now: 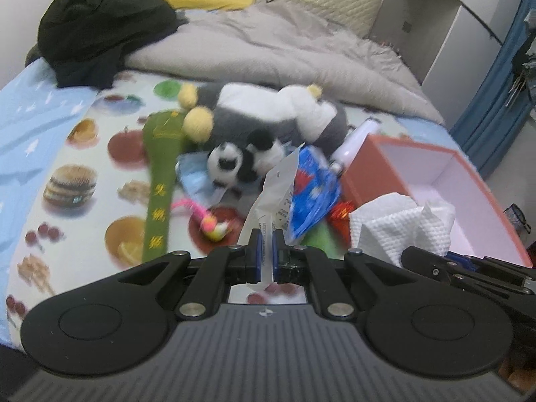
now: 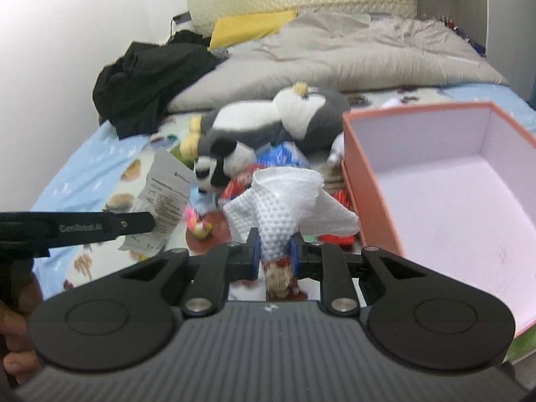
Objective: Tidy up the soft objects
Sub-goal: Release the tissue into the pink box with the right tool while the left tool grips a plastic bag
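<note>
Two plush toys lie mid-frame: one grey-and-white penguin (image 1: pixel 268 107) and one small panda (image 1: pixel 234 164). One open orange box (image 1: pixel 375 167) sits at right. One white paper towel (image 2: pixel 284 207), one white packet (image 1: pixel 271 194), one green banner (image 1: pixel 160 181), one black clothes heap (image 1: pixel 104 30) upper left.

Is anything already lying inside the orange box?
No, the orange box shows only its bare pale lining; the white paper towel sits in the right gripper.

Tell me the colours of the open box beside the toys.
The open box is salmon-orange outside and pale pink-white inside, clearest in the right wrist view.
</note>
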Available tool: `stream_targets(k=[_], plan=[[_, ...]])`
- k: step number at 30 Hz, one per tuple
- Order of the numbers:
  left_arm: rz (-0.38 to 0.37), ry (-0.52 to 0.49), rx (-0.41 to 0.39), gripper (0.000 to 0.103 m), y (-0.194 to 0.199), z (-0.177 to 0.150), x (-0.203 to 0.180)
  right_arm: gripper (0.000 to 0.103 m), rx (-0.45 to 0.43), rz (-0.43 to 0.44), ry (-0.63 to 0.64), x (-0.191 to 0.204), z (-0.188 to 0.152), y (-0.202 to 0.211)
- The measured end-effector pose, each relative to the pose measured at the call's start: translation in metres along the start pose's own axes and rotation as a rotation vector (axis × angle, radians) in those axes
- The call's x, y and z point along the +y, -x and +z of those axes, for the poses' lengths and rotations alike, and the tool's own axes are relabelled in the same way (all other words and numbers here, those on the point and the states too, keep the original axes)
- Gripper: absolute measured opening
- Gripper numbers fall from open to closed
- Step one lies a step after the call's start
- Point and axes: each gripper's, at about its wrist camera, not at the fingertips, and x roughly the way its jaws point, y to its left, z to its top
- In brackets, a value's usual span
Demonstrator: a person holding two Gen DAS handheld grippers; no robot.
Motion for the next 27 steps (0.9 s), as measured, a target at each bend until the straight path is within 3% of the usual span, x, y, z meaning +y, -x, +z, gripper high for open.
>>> stream_targets(k=[9,17,27], plan=[[-0.101,-0.057,-0.055,0.007,0.011,0.048,-0.057,0.021,-0.097,-0.033,-0.020,-0.021,0.043,0.036],[-0.234,-0.153,-0.052,0.007,-0.002,0.075,-0.134,0.021,-0.166,-0.133,-0.081,-0.067,0.065,0.064],[-0.338,-0.286,0.107,0.007,-0.079,0.059,-0.214,0.021,-0.025,-0.288,-0.252,-0.151,0.041,0.038]])
